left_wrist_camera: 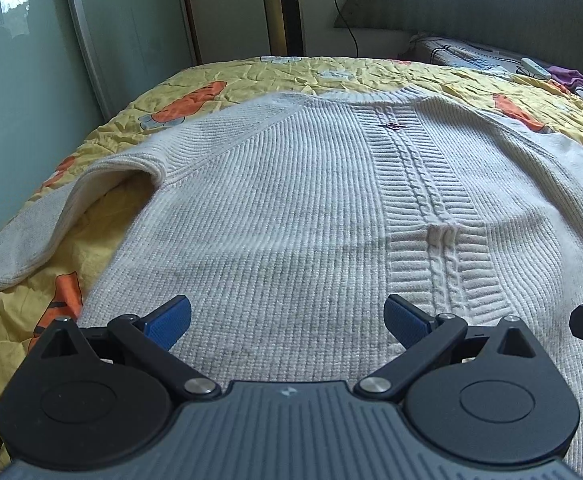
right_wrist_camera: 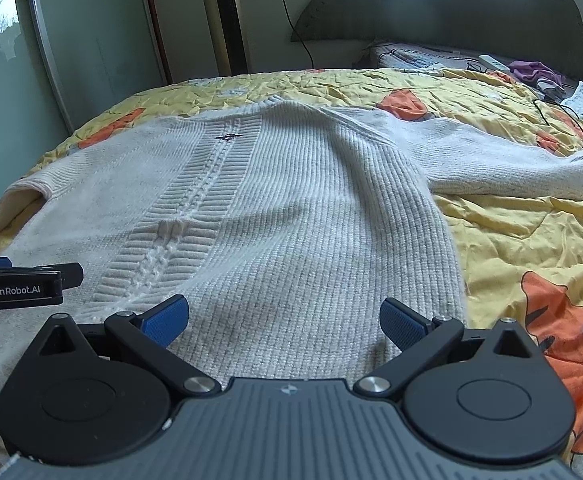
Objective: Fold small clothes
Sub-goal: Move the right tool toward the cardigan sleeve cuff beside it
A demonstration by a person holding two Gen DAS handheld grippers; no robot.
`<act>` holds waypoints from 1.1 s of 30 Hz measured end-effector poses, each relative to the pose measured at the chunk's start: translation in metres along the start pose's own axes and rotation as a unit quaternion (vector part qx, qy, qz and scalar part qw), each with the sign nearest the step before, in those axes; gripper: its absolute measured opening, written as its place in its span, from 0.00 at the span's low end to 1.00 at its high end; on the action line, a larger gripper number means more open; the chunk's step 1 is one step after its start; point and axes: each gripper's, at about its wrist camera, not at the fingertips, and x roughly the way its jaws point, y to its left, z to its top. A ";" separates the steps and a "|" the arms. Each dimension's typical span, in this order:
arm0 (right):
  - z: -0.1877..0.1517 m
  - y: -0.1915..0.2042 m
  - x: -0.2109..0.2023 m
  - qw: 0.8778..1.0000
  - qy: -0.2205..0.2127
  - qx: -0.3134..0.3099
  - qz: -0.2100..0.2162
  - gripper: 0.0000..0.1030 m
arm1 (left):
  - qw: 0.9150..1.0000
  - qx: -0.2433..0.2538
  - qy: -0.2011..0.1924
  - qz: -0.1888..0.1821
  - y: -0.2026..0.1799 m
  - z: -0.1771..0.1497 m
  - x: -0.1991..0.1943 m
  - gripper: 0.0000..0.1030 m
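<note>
A white ribbed knit sweater [left_wrist_camera: 291, 184] [right_wrist_camera: 291, 208] lies spread flat on the bed, collar at the far end, a cable-knit strip down its middle. Its left sleeve [left_wrist_camera: 31, 236] hangs over the bed's left edge, bent and lifted at the armpit. The right sleeve [right_wrist_camera: 511, 160] stretches out to the right on the quilt. My left gripper [left_wrist_camera: 287, 320] hovers open over the hem's left half, nothing between its blue pads [left_wrist_camera: 167, 322]. My right gripper [right_wrist_camera: 283, 322] is open over the hem's right half, also empty. The left gripper's body [right_wrist_camera: 19, 284] shows at the right wrist view's left edge.
A yellow quilt [right_wrist_camera: 511, 240] with orange cartoon prints covers the bed. At the far right lie pillows, a white power strip [right_wrist_camera: 493, 62], purple cloth [right_wrist_camera: 535, 70] and black cables [right_wrist_camera: 559, 116]. A mirrored wardrobe door [left_wrist_camera: 31, 80] stands left; a tall tower unit [right_wrist_camera: 223, 16] stands behind.
</note>
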 end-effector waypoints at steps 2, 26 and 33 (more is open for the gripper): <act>0.000 -0.002 0.000 1.000 -0.002 0.002 0.001 1.00 | 1.000 -0.001 0.000 0.001 -0.001 0.001 0.000 1.00; 0.007 -0.025 0.002 1.000 -0.022 0.002 -0.002 1.00 | 1.000 0.016 -0.003 0.015 -0.030 0.020 0.009 1.00; 0.011 -0.037 0.002 0.999 -0.034 0.001 -0.003 1.00 | 1.000 0.024 -0.001 0.018 -0.042 0.026 0.012 1.00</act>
